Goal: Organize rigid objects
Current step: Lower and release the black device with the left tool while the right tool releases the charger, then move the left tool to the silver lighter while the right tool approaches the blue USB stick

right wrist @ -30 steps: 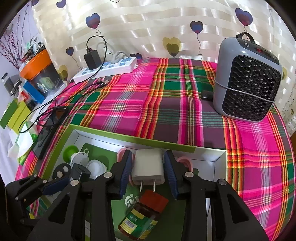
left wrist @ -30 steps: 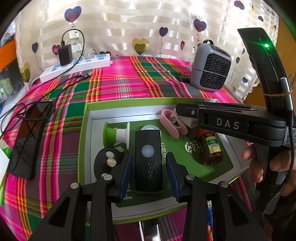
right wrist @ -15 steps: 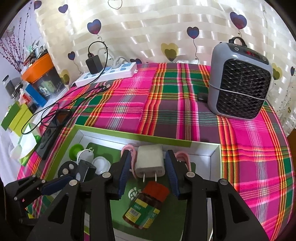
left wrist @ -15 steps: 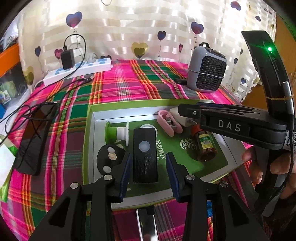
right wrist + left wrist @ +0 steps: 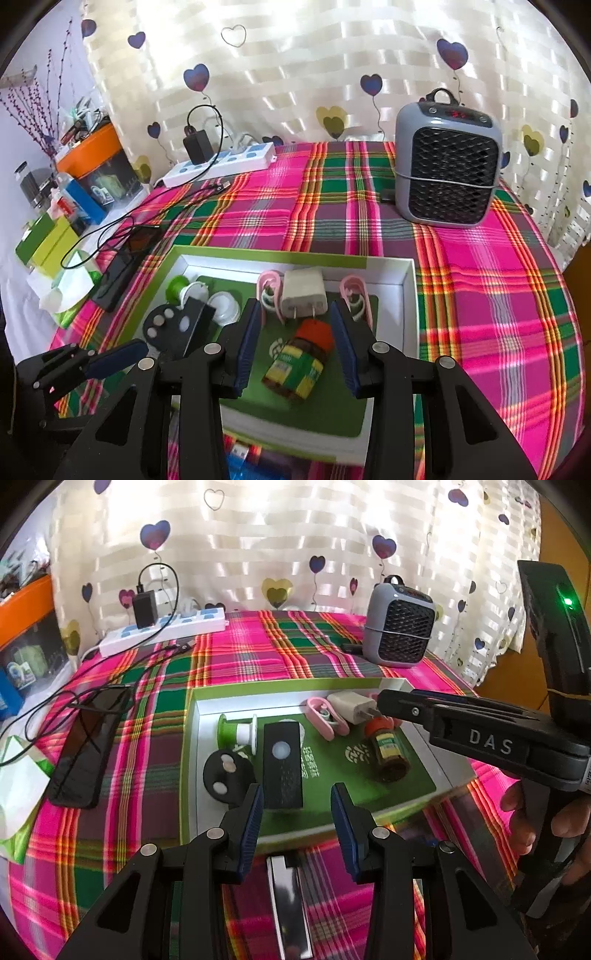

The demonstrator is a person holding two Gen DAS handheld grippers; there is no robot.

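Rigid objects are lying inside a green-rimmed box lid [image 5: 288, 683]: a black rectangular device [image 5: 282, 764], a white charger plug [image 5: 303, 293], a brown bottle [image 5: 299, 360] on its side, 2 pink clips, a green-and-white spool [image 5: 236, 734] and a black disc [image 5: 225, 775]. Left gripper [image 5: 295, 805] is hovering wide open just short of the black device, holding nothing. Right gripper [image 5: 295, 332] is gaping open around the bottle's red cap, near the plug. A grey heater [image 5: 447, 166] is standing on the plaid cloth [image 5: 498, 295].

Woven plaid tablecloth [image 5: 480, 280], glossy black phone [image 5: 88, 746], matt plastic charger [image 5: 303, 293], cardboard tray [image 5: 410, 295]
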